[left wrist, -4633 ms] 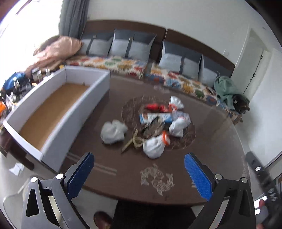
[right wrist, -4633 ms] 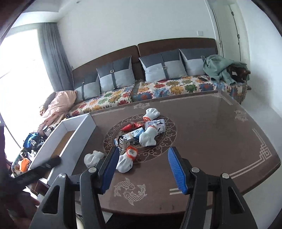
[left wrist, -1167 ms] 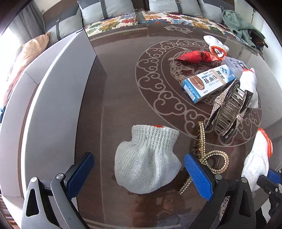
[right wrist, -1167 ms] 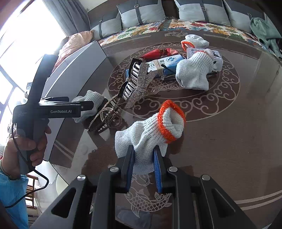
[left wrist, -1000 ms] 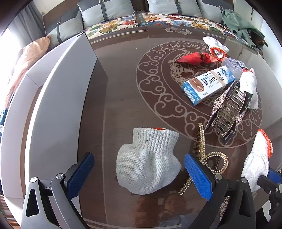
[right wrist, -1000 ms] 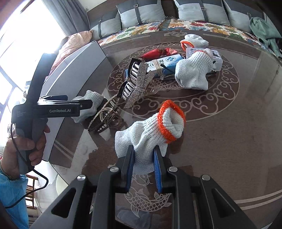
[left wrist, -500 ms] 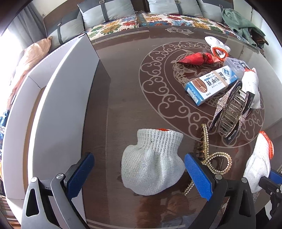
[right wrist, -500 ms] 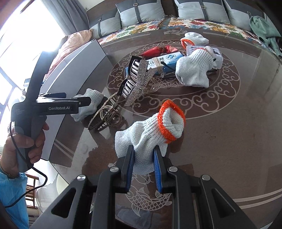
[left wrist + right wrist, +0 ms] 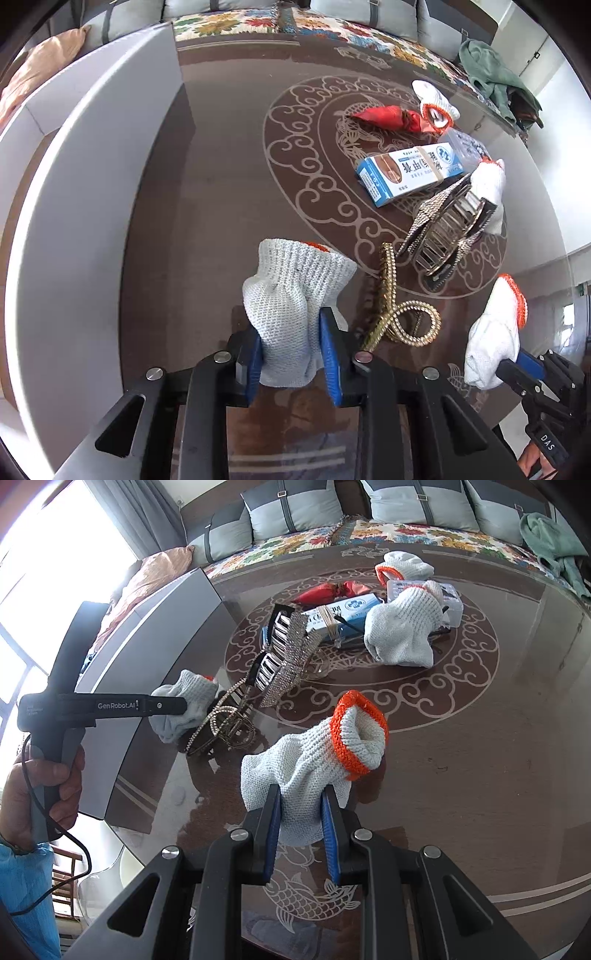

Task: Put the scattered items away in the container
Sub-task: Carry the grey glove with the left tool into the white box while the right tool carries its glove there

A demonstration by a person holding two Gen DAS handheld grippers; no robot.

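Note:
A white knit glove (image 9: 291,288) lies near the table's front, beside the long white container (image 9: 74,166). My left gripper (image 9: 291,332) has its jaws closing on this glove, and both blue pads press its sides. The right wrist view shows the same glove (image 9: 184,705) at the tip of that tool. My right gripper (image 9: 301,808) is shut on a second white glove with an orange cuff (image 9: 321,753), bunched between its pads just above the table. That glove (image 9: 491,332) also shows at the left wrist view's right edge.
On the round pattern lie a gold hair clip (image 9: 395,306), a rhinestone hair clip (image 9: 443,229), a blue medicine box (image 9: 410,171), a red wrapper (image 9: 388,116), two more gloves (image 9: 402,635) and a clear plastic box (image 9: 448,598). A sofa runs behind the brown table (image 9: 498,775).
My left gripper's jaws have gone from wide apart to pressed on the white glove, which now stands bunched between the pads. The right gripper and its glove have not moved.

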